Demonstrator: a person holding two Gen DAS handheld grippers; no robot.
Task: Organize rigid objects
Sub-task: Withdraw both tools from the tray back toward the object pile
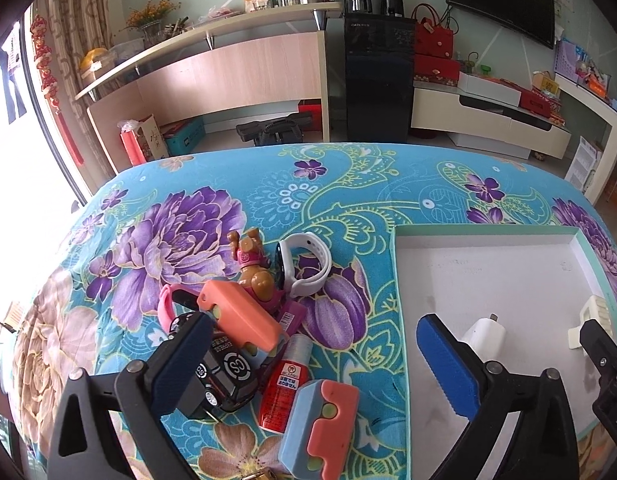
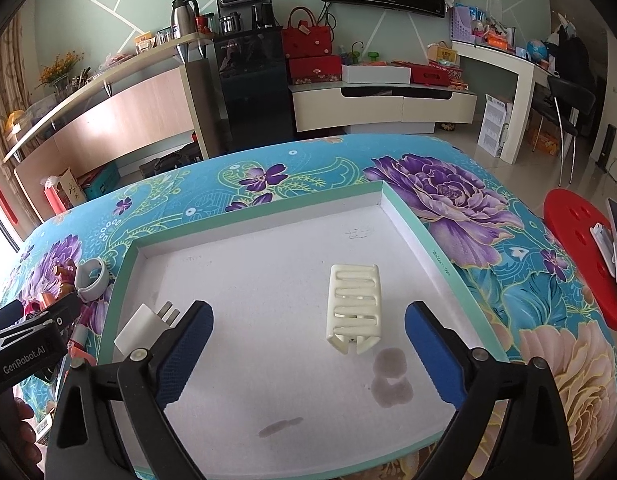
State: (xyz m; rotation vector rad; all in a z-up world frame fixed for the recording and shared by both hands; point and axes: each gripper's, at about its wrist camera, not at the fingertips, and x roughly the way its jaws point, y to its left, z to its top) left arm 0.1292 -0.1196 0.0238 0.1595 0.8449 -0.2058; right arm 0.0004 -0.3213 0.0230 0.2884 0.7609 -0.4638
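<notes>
pile: still on the cloth (image 1: 348, 184) at 9 o'clock of the tray (image 1: 400, 280); pink band (image 1: 166, 304), toy car (image 1: 224, 376), orange case (image 1: 240, 316), dog figure (image 1: 254, 268), white watch (image 1: 308, 264), red tube (image 1: 284, 388), blue-and-orange block (image 1: 320, 424); all touching or overlapping.
left gripper (image 1: 316, 364): fingers wide apart, nothing between the pads; left finger over the car, right finger over the tray's near-left corner.
charger (image 2: 142, 326): in the tray, at its 8 o'clock, just beside the left wall.
comb block (image 2: 356, 304): in the tray, right of centre, well apart from the charger.
right gripper (image 2: 308, 356): fingers apart, holding nothing, above the tray floor.
progress: by my judgement two in, about seven left.
obstacles: the pile is tangled; lifting one piece may drag its neighbours. Tray floor has dark stains (image 2: 388, 380).
</notes>
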